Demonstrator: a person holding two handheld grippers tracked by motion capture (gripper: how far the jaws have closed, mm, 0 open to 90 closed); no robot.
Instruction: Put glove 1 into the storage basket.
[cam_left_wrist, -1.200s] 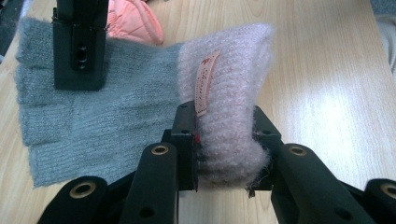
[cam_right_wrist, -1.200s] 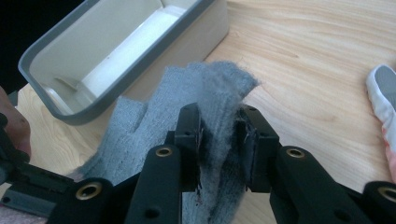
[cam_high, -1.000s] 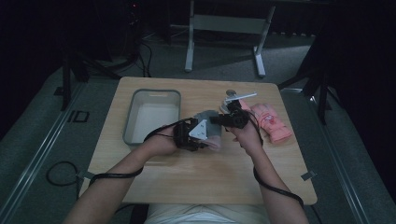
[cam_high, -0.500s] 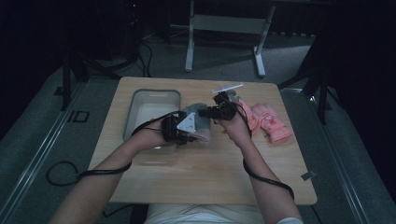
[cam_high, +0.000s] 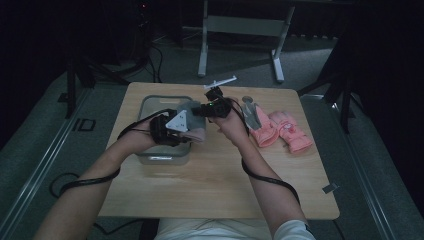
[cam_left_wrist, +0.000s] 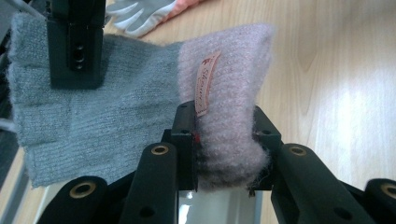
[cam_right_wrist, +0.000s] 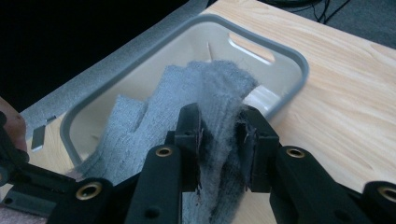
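High view: left claw (cam_high: 192, 131) grips the pink cuff of the grey glove (cam_high: 189, 109), right claw (cam_high: 197, 111) clamps its grey end, held over the bin's (cam_high: 150, 102) right rim, mid-frame. Lower counter (cam_high: 210, 190) wide open.

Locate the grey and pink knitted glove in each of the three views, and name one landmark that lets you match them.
High view: the knitted glove hangs left of centre, between the two claws, above the grey tub.
Left gripper view: centre, pink cuff clamped in the left claw, grey part at left.
Right gripper view: centre, grey end clamped in the right claw.
Shared landmark: the pale wooden table.
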